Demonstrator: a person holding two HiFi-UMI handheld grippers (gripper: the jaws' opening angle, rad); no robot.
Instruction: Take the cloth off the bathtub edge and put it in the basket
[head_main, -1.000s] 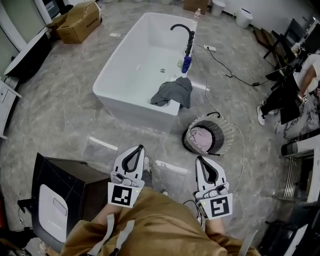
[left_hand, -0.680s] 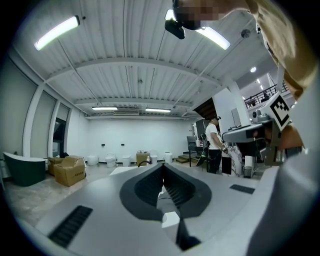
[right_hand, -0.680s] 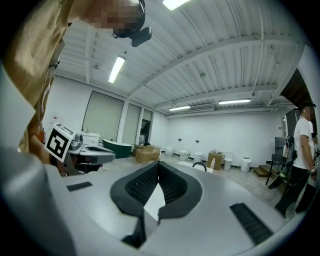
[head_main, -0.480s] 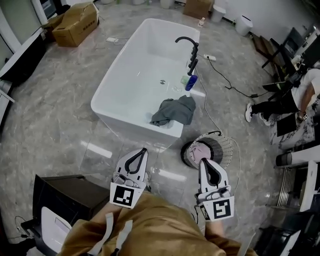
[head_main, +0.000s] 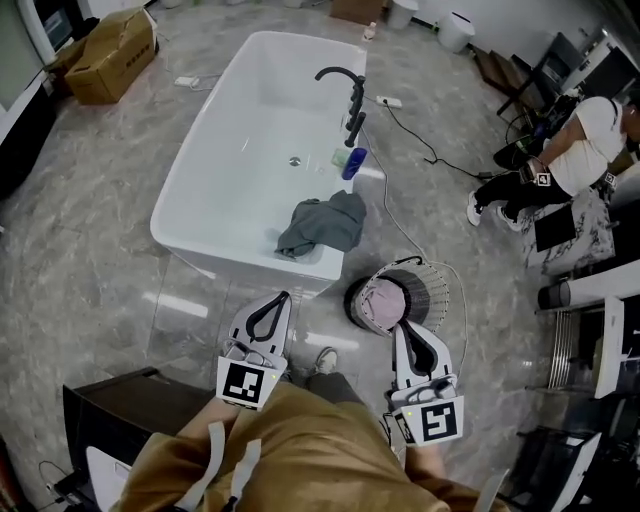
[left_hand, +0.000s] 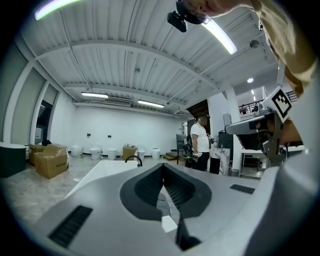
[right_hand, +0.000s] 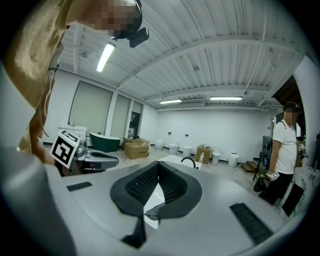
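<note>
The left tool (head_main: 285, 296) and the right tool (head_main: 398, 328) both have their jaws together on nothing. The cloth (head_main: 322, 224) drapes over the bathtub (head_main: 215, 170) rim at 1 o'clock from the left tool, and the basket (head_main: 430, 290) stands on the floor at 12 o'clock from the right tool. Reaching in with the jaws not parted would likely shove the cloth into the tub (part seems to hang inward), and a wide sweep could knock the blue bottle (head_main: 353, 163) at 1 o'clock of it.
</note>
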